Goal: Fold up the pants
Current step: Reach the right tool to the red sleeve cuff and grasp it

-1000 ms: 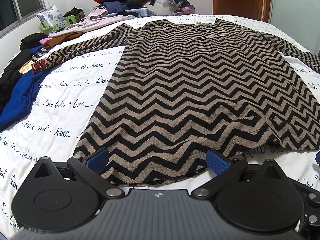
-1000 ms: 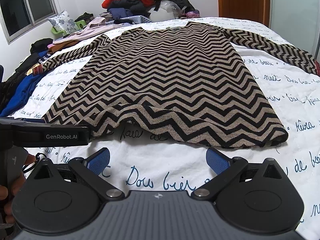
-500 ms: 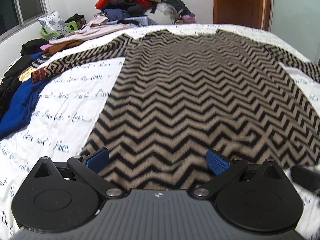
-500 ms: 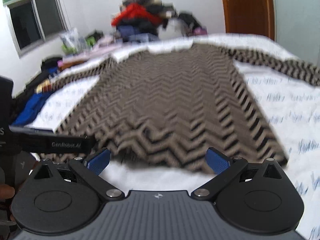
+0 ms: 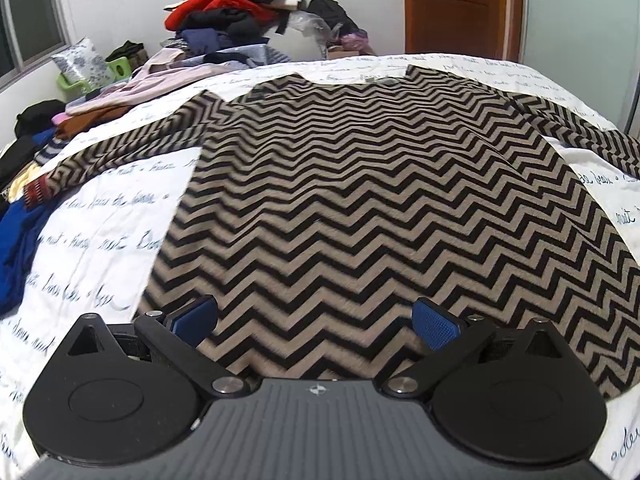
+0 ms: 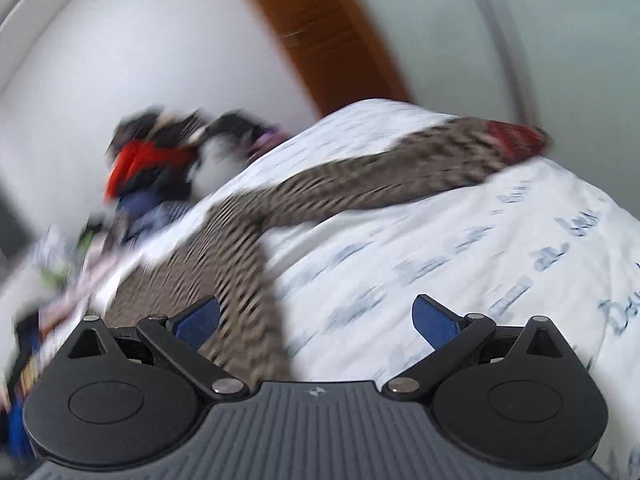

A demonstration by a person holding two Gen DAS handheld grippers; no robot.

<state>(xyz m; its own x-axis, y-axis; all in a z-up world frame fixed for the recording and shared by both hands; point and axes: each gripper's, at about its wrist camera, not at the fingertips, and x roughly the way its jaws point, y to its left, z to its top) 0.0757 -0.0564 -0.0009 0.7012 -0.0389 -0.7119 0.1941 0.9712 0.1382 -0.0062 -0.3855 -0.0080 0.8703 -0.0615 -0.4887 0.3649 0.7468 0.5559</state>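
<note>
Blue cursive script is running across the white bedspread (image 5: 100, 216), its words too loose to read. The zigzag-striped knit garment (image 5: 360, 208) is lying spread flat mid-frame, a clothes pile (image 5: 240, 4) sitting upper left beside the wooden door (image 5: 460, 4). The left gripper (image 5: 316, 322) is hanging wide open over the garment's near hem, and the right gripper (image 6: 316, 322) is gaping empty in a blurred, tilted view beside the sleeve (image 6: 380, 176).

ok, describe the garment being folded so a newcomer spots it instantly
Look at the bed with the white cover printed in blue handwriting. Spread flat across its middle is a long-sleeved top, the only piece in black-and-tan zigzag; the other clothes are heaped along the edges.
</note>
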